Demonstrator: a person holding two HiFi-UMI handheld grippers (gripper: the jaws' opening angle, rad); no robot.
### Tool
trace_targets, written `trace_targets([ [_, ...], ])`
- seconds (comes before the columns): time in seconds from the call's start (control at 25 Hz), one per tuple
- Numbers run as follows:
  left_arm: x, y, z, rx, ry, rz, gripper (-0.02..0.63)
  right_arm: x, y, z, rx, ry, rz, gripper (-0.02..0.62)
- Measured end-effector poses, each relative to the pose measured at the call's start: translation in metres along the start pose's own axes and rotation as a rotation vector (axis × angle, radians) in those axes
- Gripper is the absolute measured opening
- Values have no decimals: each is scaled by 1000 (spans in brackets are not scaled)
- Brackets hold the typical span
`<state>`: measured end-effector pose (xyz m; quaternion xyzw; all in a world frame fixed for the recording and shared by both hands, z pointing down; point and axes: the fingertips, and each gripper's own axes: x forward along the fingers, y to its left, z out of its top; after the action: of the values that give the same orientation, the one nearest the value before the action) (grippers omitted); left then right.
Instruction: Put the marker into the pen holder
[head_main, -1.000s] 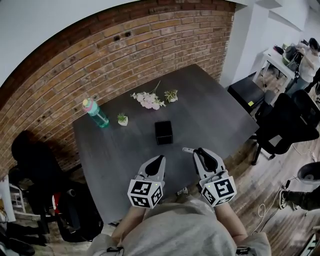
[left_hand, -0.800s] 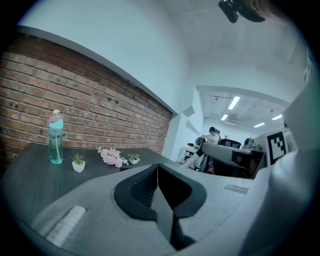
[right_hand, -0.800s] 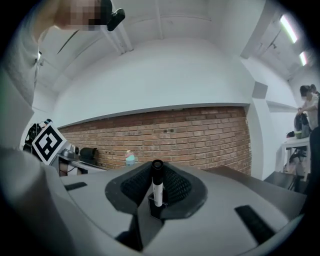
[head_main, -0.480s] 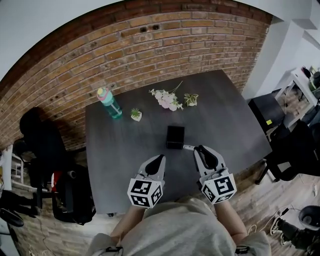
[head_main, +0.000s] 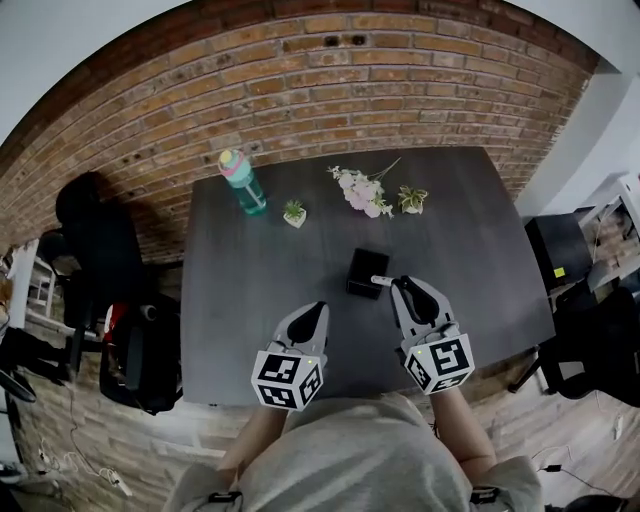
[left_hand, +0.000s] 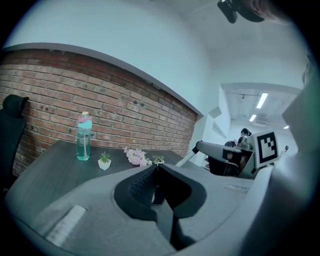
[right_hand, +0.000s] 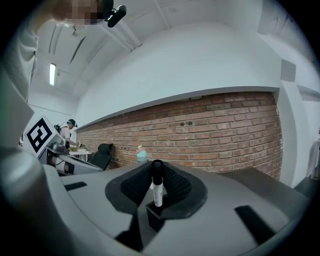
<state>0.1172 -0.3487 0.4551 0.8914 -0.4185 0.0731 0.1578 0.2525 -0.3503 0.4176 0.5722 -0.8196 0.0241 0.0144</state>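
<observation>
A black cube-shaped pen holder (head_main: 365, 272) stands in the middle of the dark table (head_main: 250, 300). My right gripper (head_main: 400, 285) is shut on a white marker (head_main: 381, 281) with a black cap. The marker sticks out to the left, and its end reaches the holder's right edge. In the right gripper view the marker (right_hand: 157, 187) stands upright between the pads, with the holder (right_hand: 152, 214) just below it. My left gripper (head_main: 320, 308) hovers near the table's front, left of the holder, shut and empty. The holder (left_hand: 156, 194) shows dark behind its fingers.
At the back of the table are a teal bottle (head_main: 243, 181), a small potted plant (head_main: 294, 213), pink flowers (head_main: 364, 192) and a second small plant (head_main: 411, 200). A brick wall (head_main: 300, 90) runs behind. Black chairs stand at the left (head_main: 100, 250) and right (head_main: 600, 350).
The head view has swung, so the table sits more centred. The right gripper with the marker has come closer to the pen holder. The left gripper stays in place.
</observation>
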Motion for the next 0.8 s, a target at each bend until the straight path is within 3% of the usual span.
trace_targets([
  [0.32, -2, 13, -7, -39, -7, 92, 18, 25, -10, -22, -23, 54, 62, 70],
  [0.8, -2, 23, -24, -70, 15, 170, 18, 56, -21, -65, -55, 141, 120, 71],
])
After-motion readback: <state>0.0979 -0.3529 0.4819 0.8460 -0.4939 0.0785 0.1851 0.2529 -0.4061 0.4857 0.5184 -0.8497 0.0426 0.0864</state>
